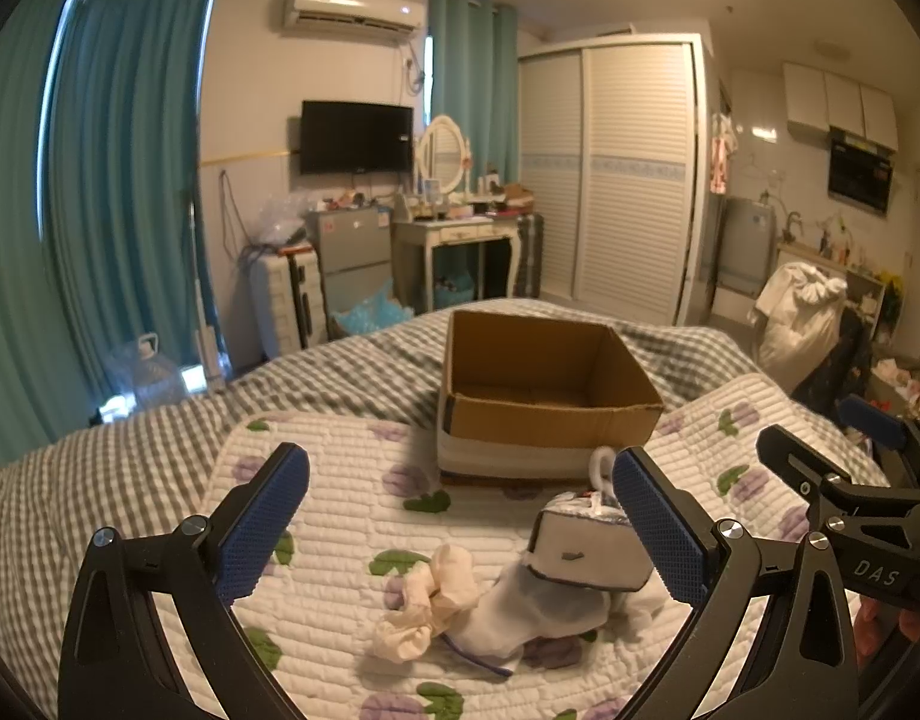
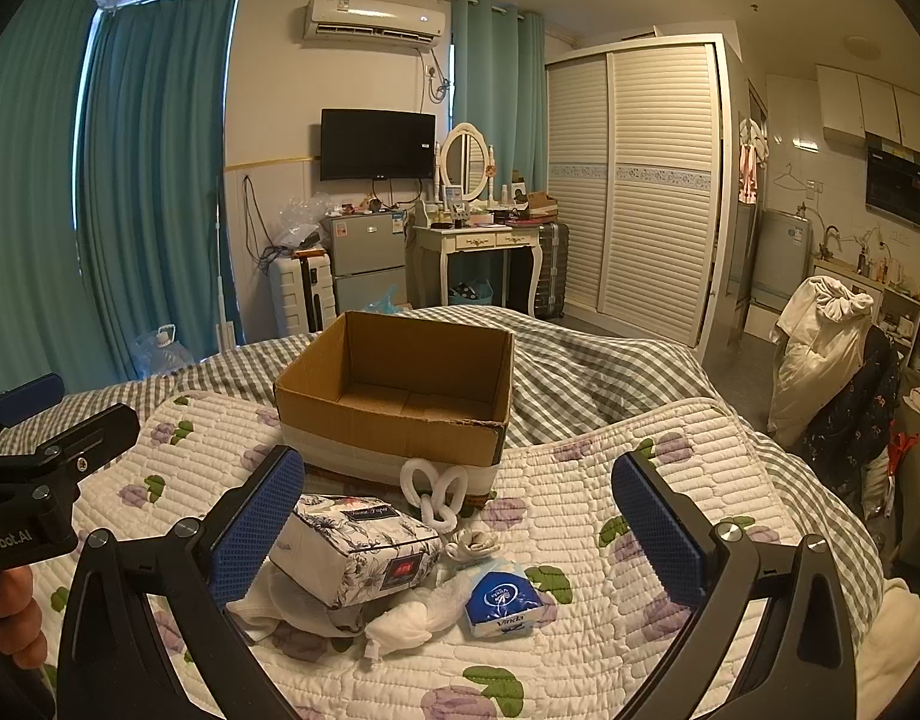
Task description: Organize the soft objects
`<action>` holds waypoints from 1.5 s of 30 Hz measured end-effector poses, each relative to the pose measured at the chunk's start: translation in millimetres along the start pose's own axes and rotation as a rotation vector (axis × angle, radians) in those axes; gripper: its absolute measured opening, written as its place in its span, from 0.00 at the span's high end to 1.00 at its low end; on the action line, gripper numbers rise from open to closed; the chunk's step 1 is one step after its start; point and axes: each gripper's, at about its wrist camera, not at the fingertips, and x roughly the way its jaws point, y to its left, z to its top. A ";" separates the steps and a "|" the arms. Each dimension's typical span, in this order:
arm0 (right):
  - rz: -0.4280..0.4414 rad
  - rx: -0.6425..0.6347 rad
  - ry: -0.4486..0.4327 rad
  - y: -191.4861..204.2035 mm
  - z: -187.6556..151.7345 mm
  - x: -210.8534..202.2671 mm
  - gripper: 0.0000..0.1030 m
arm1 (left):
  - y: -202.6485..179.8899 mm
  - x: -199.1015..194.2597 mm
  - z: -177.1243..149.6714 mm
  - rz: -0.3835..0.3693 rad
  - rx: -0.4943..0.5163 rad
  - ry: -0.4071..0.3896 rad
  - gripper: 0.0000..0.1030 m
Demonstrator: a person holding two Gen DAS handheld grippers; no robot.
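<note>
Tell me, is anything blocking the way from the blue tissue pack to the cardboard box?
Partly: the white loopy thing and a small crumpled cloth lie between the blue tissue pack and the empty cardboard box. Lifting over them should work.

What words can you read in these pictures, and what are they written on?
"Vinda" on the blue tissue pack.
"DAS" on the right claw body.
"nRobot.AI", cut off at the edge, on the left claw body.
Script on the floral tissue box and its red label: too small to read.
</note>
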 end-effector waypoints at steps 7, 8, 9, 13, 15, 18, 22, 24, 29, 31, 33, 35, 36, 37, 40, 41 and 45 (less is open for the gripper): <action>0.001 0.000 0.001 0.0 0.1 -0.1 0.00 | -0.3 0.5 -0.4 -0.001 0.000 0.000 0.00; 0.002 0.000 0.001 0.2 -0.2 -0.1 0.00 | -0.4 0.4 0.2 0.000 0.001 0.001 0.00; 0.002 -0.001 0.001 0.3 -0.6 0.0 0.00 | -0.5 0.4 -0.1 0.001 0.001 0.001 0.00; 0.001 0.000 0.001 0.3 0.3 -0.2 0.00 | -0.5 0.4 -0.1 0.000 0.000 0.000 0.00; 0.001 -0.001 0.001 0.4 0.4 -0.1 0.00 | -0.6 0.6 0.1 0.000 0.000 0.000 0.00; 0.002 -0.001 0.000 0.9 -1.0 0.1 0.00 | -0.8 0.9 0.3 0.000 -0.001 0.001 0.00; 0.004 -0.003 -0.002 2.1 -4.3 1.8 0.00 | -1.4 0.0 0.4 -0.001 0.002 -0.002 0.00; 0.003 -0.004 -0.003 2.6 -5.2 0.7 0.00 | -1.1 -0.7 -1.5 -0.006 0.003 -0.008 0.00; 0.002 -0.010 -0.009 6.5 0.9 -4.3 0.00 | -1.8 -9.3 -2.5 -0.005 0.009 -0.025 0.00; 0.003 -0.021 -0.014 8.5 3.8 -10.1 0.00 | 0.5 -15.5 -0.9 0.003 0.006 -0.034 0.00; 0.012 -0.042 -0.013 11.9 5.3 -13.4 0.00 | 5.3 -22.2 2.3 0.023 0.000 -0.039 0.00; 0.037 -0.076 0.000 18.7 4.2 -13.9 0.00 | 12.1 -24.7 3.6 0.042 0.000 -0.034 0.00; 0.048 -0.091 0.011 23.2 2.2 -12.2 0.00 | 16.0 -24.3 2.1 0.057 0.003 -0.023 0.00; 0.055 -0.104 0.028 28.4 -0.5 -8.2 0.00 | 18.9 -22.6 0.8 0.069 0.004 -0.010 0.00; 0.094 -0.137 0.103 45.7 -16.2 13.4 0.00 | 31.7 -7.6 -10.9 0.105 -0.008 0.062 0.00; 0.097 -0.147 0.132 51.5 -21.8 23.3 0.00 | 35.7 0.4 -16.9 0.110 -0.015 0.092 0.00; 0.114 -0.150 0.229 67.5 -44.3 65.3 0.00 | 41.4 33.6 -37.5 0.101 -0.024 0.191 0.01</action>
